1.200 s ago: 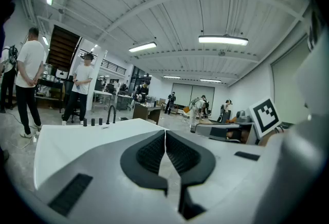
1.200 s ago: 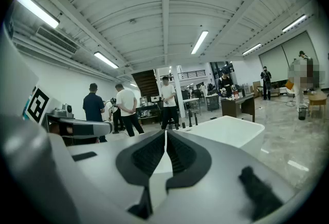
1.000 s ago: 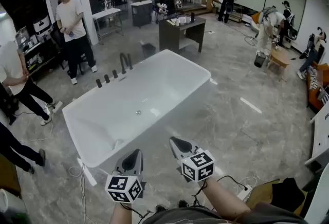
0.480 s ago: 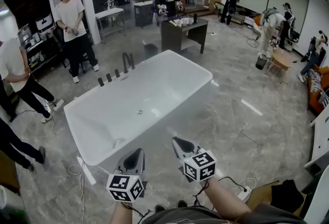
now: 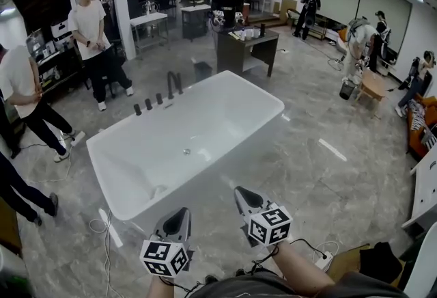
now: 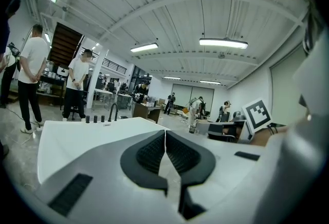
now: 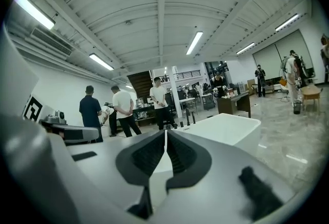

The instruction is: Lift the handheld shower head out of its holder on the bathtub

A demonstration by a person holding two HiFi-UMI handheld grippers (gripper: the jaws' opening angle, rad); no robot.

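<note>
Hall bright, evenly lit by ceiling strip lights (image 6: pixel 223 42). Shadows soft and short. White tub (image 5: pixel 205 119) near overexposed. Light streaks reflect off the glossy floor (image 5: pixel 321 173). All views fisheye, with lines bent at the edges. Gripper views have black vignetted corners and a soft near foreground.

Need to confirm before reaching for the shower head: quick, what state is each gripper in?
Left gripper: closed, jaws together, holding nothing.
Right gripper: closed, jaws together, holding nothing.
</note>
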